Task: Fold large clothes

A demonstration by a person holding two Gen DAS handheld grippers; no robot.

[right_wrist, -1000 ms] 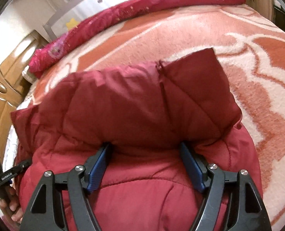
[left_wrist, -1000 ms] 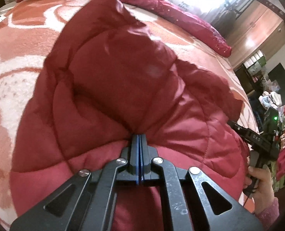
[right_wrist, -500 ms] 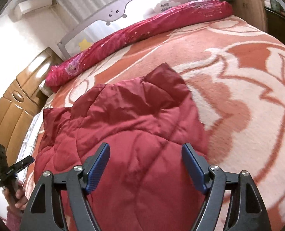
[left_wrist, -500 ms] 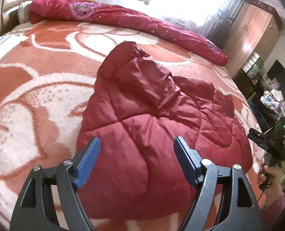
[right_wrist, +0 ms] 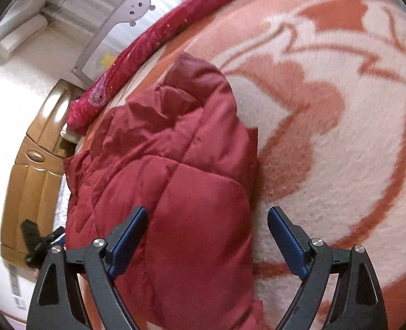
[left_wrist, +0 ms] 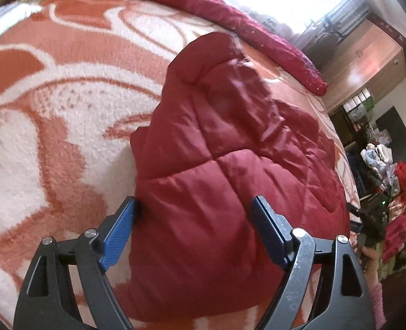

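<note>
A dark red quilted jacket [left_wrist: 230, 137] lies folded in a puffy bundle on the bed. My left gripper [left_wrist: 194, 203] is open over its near left corner. The blue pads [left_wrist: 120, 228] straddle the fabric without pinching it. In the right wrist view the same jacket [right_wrist: 175, 137] fills the left half. My right gripper [right_wrist: 208, 211] hovers over its near right edge, and its jaws are opening. One finger is above the jacket, the other above the blanket. Each view shows the other gripper at its edge: the right one [left_wrist: 367, 220] in a hand, the left one [right_wrist: 35, 242] by the headboard.
An orange and white fleece blanket [right_wrist: 340, 137] covers the bed. A rolled magenta quilt [left_wrist: 230, 19] lies along the far side under a grey bed rail [right_wrist: 120, 16]. A wooden headboard [right_wrist: 32, 178] is at one end, and a wardrobe [left_wrist: 367, 63] and clothes pile [left_wrist: 395, 192] at the other.
My left gripper was shut on a fold of the jacket, then opened and let it go. Both grippers drew back from the jacket, and the right one spread wider.
</note>
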